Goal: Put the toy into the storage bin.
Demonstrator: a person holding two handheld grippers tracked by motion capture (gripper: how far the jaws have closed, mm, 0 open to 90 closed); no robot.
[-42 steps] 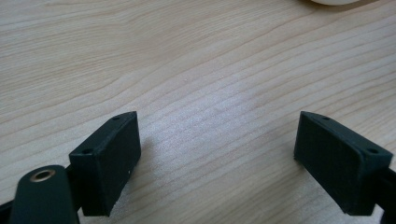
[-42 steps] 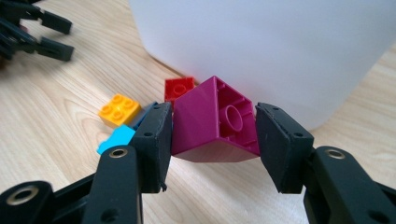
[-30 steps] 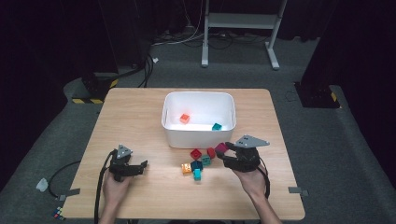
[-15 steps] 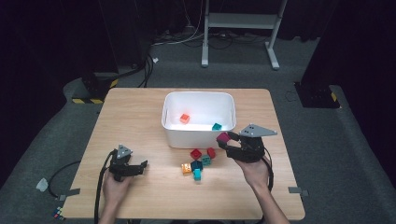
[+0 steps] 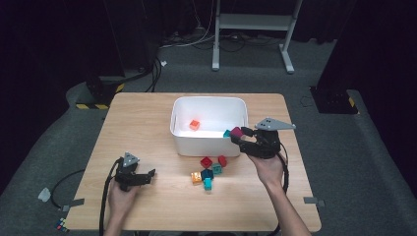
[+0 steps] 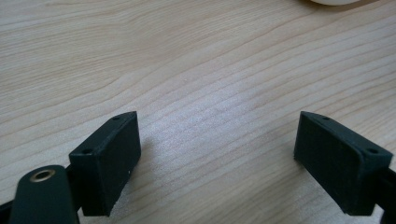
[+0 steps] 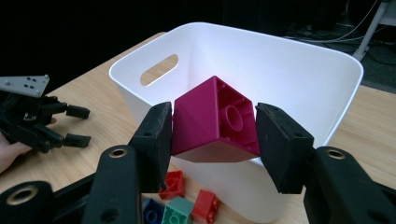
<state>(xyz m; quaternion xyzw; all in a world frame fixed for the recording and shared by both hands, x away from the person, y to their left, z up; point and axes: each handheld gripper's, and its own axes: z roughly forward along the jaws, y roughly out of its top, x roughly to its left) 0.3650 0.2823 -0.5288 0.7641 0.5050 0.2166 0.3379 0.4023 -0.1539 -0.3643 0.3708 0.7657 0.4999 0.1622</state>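
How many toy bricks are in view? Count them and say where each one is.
9. Magenta brick in the right gripper; orange and teal ones in the white bin; six clustered on the table. The bin wall may hide more.

The right gripper [image 5: 237, 136] has risen from the tabletop [image 5: 147, 128] and moved toward the white bin [image 5: 209, 140]. Before, it was low beside the loose bricks; now it is at the bin's right front corner, level with the rim. The magenta brick [image 7: 215, 122], clamped between its fingers [image 7: 154, 140], came up with it and no longer lies among the loose bricks [image 5: 209, 172].
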